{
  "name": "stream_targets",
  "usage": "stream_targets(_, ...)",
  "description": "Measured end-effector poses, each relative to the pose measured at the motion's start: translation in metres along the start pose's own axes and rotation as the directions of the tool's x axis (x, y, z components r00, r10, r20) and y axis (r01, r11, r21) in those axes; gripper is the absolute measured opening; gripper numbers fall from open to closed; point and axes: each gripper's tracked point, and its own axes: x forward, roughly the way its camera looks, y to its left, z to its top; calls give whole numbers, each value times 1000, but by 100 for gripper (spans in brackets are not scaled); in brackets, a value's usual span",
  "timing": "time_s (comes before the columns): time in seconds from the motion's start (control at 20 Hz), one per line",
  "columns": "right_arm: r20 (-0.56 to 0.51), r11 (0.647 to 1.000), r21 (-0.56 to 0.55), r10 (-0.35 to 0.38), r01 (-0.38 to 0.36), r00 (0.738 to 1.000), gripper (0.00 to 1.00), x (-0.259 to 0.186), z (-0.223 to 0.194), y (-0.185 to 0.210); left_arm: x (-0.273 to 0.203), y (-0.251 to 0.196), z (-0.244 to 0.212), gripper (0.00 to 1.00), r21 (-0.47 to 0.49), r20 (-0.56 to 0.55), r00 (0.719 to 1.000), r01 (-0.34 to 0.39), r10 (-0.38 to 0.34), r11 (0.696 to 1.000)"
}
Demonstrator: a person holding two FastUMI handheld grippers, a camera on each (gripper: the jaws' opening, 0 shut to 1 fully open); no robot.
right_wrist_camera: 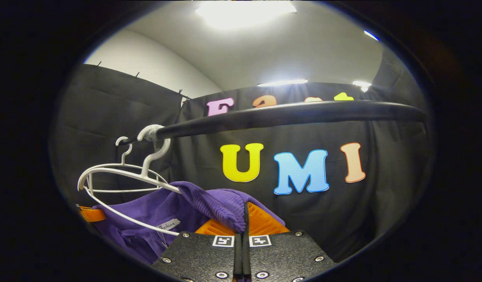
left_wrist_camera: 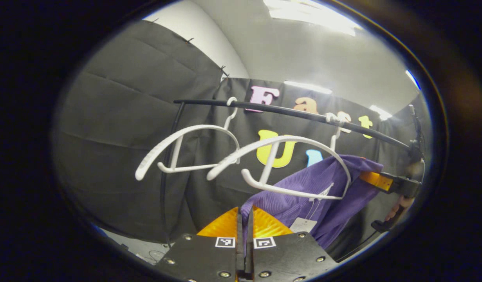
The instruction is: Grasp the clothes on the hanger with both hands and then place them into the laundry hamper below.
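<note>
A purple ribbed garment (left_wrist_camera: 323,188) hangs stretched between my two grippers, with a white tag dangling from it. One end of it sits by the right arm of the nearer white hanger (left_wrist_camera: 280,141), whose left arm is bare. My left gripper (left_wrist_camera: 244,211) is shut on a fold of the purple cloth between its orange fingers. At the garment's far side my right gripper (left_wrist_camera: 376,180) pinches the cloth, a hand behind it. In the right gripper view the right gripper (right_wrist_camera: 245,209) is shut on the garment (right_wrist_camera: 162,211), below the hanger (right_wrist_camera: 123,172). The left gripper's orange finger (right_wrist_camera: 91,214) shows at the left edge.
A black rail (left_wrist_camera: 287,111) runs across and carries both hangers; it passes close overhead in the right gripper view as the rail (right_wrist_camera: 287,113). A second, bare white hanger (left_wrist_camera: 186,135) hangs further left. A black upright post (left_wrist_camera: 164,184) stands at the rail's left end.
</note>
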Motion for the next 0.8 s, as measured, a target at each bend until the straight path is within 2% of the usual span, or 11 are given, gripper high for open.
stream_targets(0.15, 1, 1000, 9, 7, -7, 1000, 0, 5, -6, -12, 8, -15, -17, 2, -21, -25, 1000, -1, 1, 1000)
stream_targets(0.45, 39, 998, -50, 24, -22, 999, 0, 9, -10, -29, 18, -31, -41, 2, -39, -59, 998, -7, 4, 999)
stream_targets(0.65, 54, 999, -47, -3, 6, 999, 0, 13, -7, -50, 26, -48, -37, 2, -28, -57, 998, 18, -20, 999)
stream_targets(0.8, 83, 996, -83, -16, 23, 996, 0, 10, 1, -58, 35, -64, -36, 2, -22, -50, 998, 42, -43, 999)
